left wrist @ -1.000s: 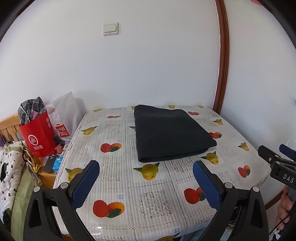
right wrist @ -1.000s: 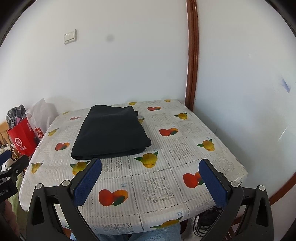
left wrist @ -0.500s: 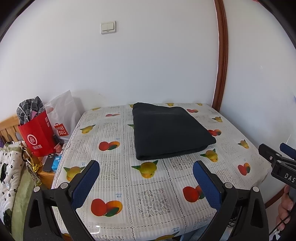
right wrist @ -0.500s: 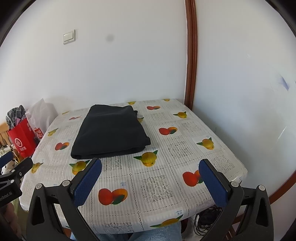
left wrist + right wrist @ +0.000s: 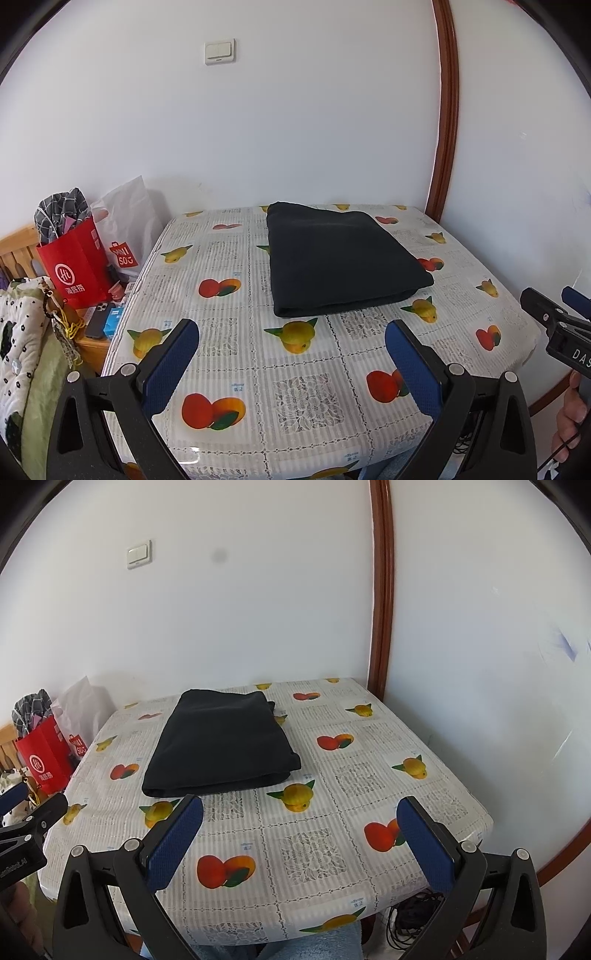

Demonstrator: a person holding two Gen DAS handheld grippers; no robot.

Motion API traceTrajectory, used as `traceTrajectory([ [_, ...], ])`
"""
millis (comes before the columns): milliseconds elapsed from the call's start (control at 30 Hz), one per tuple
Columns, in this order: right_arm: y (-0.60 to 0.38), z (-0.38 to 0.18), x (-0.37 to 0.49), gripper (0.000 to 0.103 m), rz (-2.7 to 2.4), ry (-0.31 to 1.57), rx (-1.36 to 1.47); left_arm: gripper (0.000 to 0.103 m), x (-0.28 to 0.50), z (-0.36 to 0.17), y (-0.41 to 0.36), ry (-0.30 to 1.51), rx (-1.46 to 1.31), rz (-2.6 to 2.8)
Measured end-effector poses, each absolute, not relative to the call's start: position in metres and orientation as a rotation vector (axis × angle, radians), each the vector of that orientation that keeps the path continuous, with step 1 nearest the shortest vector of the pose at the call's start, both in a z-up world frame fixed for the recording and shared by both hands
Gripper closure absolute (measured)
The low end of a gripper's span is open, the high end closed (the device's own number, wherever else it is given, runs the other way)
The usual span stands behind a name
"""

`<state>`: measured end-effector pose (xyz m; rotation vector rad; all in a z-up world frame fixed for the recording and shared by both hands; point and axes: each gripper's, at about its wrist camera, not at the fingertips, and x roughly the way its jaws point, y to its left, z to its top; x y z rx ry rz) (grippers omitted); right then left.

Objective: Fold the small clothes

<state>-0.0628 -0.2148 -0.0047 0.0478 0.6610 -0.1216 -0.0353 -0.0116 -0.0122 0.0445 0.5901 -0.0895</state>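
A black garment (image 5: pixel 340 258) (image 5: pixel 221 738) lies folded into a neat rectangle on the far half of the table, whose fruit-print cloth (image 5: pixel 295 387) (image 5: pixel 314 849) covers it to the edges. My left gripper (image 5: pixel 291 354) hovers open above the table's near edge, nothing between its blue pads. Held back at the near edge too, my right gripper (image 5: pixel 299 830) is open and empty. Each gripper also shows at the side of the other's view, held in a hand.
A red paper bag (image 5: pixel 77 266) stuffed with checked cloth and a white plastic bag (image 5: pixel 125 229) stand on a low wooden stand left of the table. A phone (image 5: pixel 98 319) lies there. White walls close the back and right; cables (image 5: pixel 413 915) lie under the table.
Both grippers have drawn slightly back and up from the table, so the folded garment sits a little farther away. The garment itself has not moved.
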Motion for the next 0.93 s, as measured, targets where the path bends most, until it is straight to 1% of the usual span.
traceTrajectory([
  [933,-0.2122,-0.0017,-0.0639,0.000,-0.106,0.657,0.045,0.001,-0.0352,-0.0140,-0.0157,0.596,0.037,-0.078],
])
